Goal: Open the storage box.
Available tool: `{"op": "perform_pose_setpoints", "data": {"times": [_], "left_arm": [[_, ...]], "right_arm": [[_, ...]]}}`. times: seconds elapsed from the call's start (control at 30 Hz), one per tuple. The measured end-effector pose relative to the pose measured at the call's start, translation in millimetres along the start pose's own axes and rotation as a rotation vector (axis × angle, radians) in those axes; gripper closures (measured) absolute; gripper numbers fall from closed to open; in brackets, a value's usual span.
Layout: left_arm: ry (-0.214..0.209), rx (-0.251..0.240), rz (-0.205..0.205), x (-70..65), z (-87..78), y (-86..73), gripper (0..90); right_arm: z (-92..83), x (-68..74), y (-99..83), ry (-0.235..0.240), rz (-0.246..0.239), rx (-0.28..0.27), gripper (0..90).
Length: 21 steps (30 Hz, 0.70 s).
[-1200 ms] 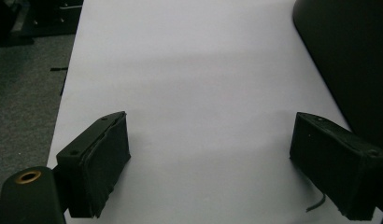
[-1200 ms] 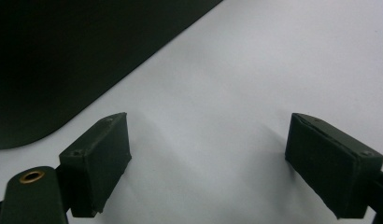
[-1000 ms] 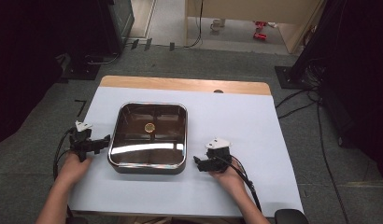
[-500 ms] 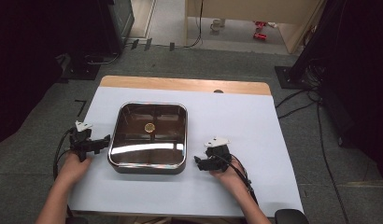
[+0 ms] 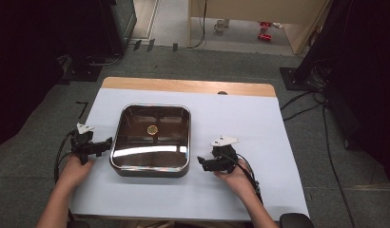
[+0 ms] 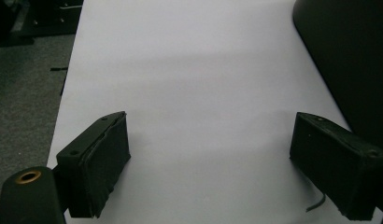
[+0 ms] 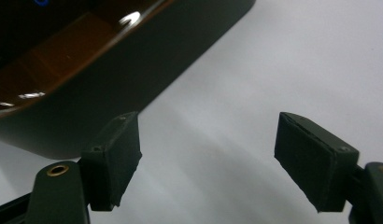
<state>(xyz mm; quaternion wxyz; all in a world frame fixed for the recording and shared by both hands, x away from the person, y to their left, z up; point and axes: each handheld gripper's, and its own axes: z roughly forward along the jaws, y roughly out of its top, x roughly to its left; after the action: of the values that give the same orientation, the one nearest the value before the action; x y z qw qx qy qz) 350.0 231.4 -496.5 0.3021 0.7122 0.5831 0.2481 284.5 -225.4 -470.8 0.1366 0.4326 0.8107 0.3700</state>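
Note:
A square, shiny metal sink basin [image 5: 118, 137] with a brass drain [image 5: 151, 128] rests on the white-covered table [image 5: 240, 118]. My left gripper [image 5: 107, 142] lies just left of the basin and points at its side wall. In the left gripper view its jaws [image 6: 213, 163] stand wide open over bare white surface, with the basin's dark wall [image 6: 353, 56] at the right. My right gripper [image 5: 201, 163] sits off the basin's near right corner. Its jaws [image 7: 208, 158] have just been closing a little but remain open, with nothing between them. The basin's wall [image 7: 87, 93] is just ahead on the left.
A strip of bare wood [image 5: 183, 85] runs along the table's far edge. Cables [image 5: 302, 102] lie on the grey floor to the right, and dark equipment stands at both sides. White surface stretches right of and behind the basin.

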Motion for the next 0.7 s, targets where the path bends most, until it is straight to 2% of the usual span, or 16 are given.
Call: {"op": "perform_pose_setpoints", "data": {"times": [0.3,0.7], "left_arm": [[0.000,0.001,0.001,0.0,-0.1,0.0,11.9],[0.001,0.001,0.002,0.1,0.0,0.0,11.9]], "right_arm": [[-9.0,6.8,6.3,0.038,-0.024,-0.015,24.7],[-23.5,10.7,25.1,0.050,-0.065,-0.038,29.2]]}}
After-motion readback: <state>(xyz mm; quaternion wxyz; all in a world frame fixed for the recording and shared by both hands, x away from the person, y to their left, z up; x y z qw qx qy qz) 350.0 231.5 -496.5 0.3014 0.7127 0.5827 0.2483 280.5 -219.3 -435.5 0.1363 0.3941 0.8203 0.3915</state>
